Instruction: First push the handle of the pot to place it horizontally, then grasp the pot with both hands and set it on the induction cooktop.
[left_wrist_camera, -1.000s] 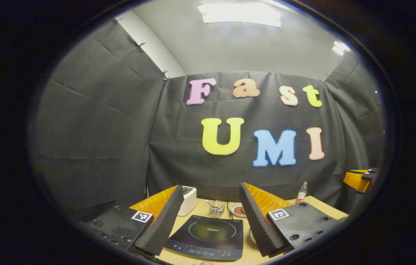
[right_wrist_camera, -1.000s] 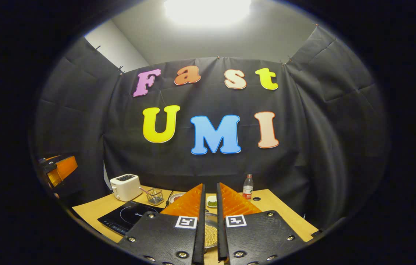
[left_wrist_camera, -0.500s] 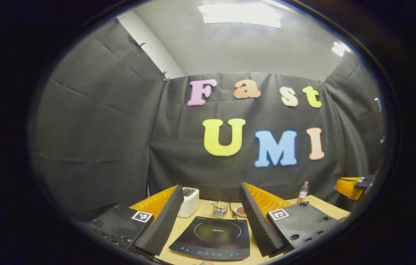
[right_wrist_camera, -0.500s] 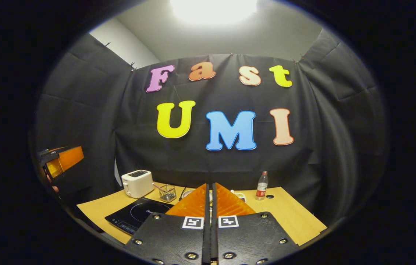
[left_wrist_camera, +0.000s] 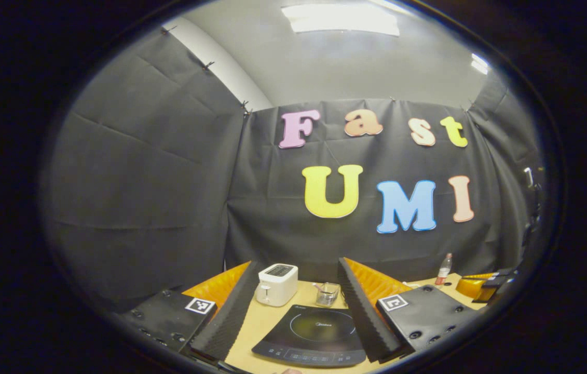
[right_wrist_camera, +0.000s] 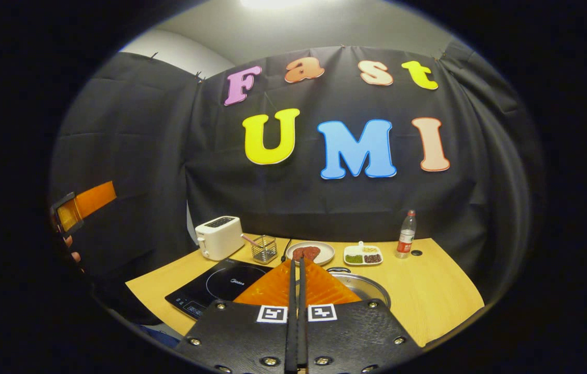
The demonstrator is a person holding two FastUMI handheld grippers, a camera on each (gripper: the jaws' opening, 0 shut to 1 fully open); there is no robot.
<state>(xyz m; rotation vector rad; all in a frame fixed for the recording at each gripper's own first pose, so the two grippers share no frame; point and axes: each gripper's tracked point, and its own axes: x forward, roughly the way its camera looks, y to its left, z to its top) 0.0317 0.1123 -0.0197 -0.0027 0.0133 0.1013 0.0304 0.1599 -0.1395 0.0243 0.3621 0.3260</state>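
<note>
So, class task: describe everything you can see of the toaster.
The toaster is a white, boxy, smooth-looking appliance with rounded corners and a dark slot on top. It stands upright on the table near the back left, just behind the cooktop and beside a wire basket. Neither gripper touches it.

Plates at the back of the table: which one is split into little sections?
The white rectangular plate nearest the bottle; it holds separate green, dark and pale portions. The round plate beside it has one reddish heap.
</note>
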